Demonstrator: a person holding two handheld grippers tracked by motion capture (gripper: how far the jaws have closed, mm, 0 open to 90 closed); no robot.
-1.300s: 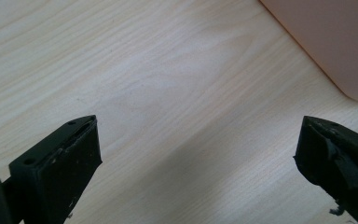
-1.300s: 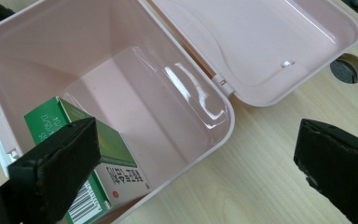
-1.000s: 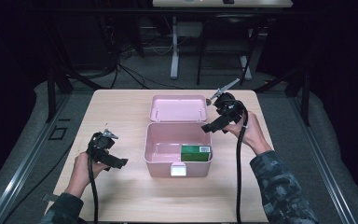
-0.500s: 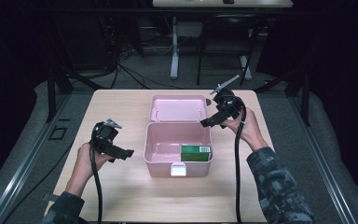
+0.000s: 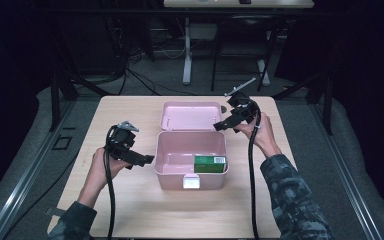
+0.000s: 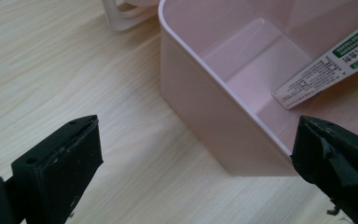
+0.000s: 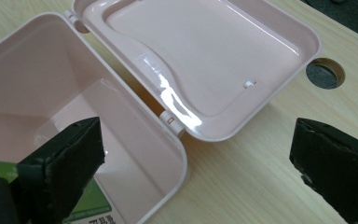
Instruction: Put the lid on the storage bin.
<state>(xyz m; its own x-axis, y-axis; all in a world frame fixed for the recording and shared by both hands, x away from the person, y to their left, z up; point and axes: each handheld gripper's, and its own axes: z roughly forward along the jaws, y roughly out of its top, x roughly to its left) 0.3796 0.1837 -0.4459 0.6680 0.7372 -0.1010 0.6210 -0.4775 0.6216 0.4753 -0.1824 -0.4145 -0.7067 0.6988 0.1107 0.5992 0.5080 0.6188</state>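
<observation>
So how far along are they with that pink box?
Done, it seems: the green carton already lies inside the pink box. In hand: nothing. The left gripper hovers open by the box's left wall, and the right gripper is open beside the lid. Left: the lid lies flat open behind the box, so closing it looks like the likely remaining step.

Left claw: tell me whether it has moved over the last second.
Yes. The left claw has moved forward and right in the high view, closing on the left wall of the pink box, which stayed put.
</observation>
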